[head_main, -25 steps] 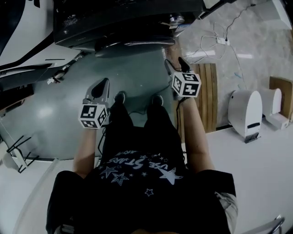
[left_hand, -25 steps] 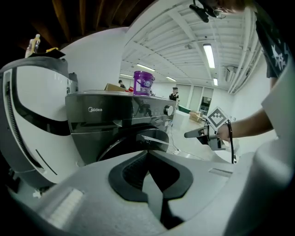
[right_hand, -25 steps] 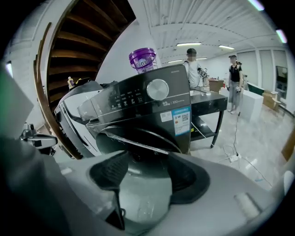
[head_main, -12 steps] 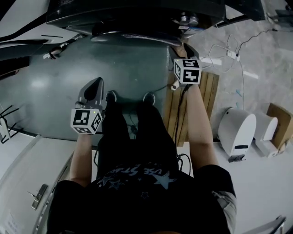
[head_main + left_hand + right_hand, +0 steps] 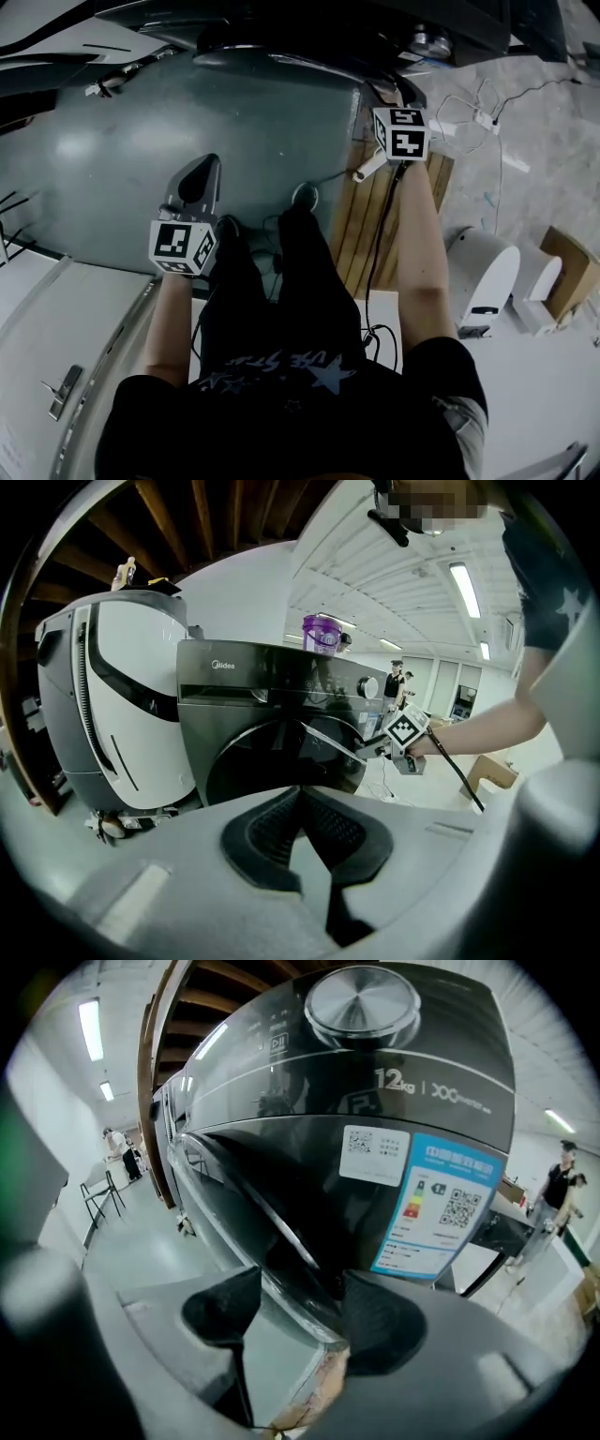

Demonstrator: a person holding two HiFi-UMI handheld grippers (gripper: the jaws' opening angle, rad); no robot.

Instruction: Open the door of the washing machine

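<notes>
One grasp — right gripper (image 5: 300, 1290) seemingly clamps door (image 5: 246, 1206) rim; left gripper (image 5: 300, 803) closed, empty.

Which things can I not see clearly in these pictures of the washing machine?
Right gripper view: the print on the label is too small to read; the right hand-held gripper covers part of the door edge.
Left gripper view: the dark door glass hides the drum.
Head view: the top edge cuts off the washing machine; the marker cube hides the right jaws.
</notes>
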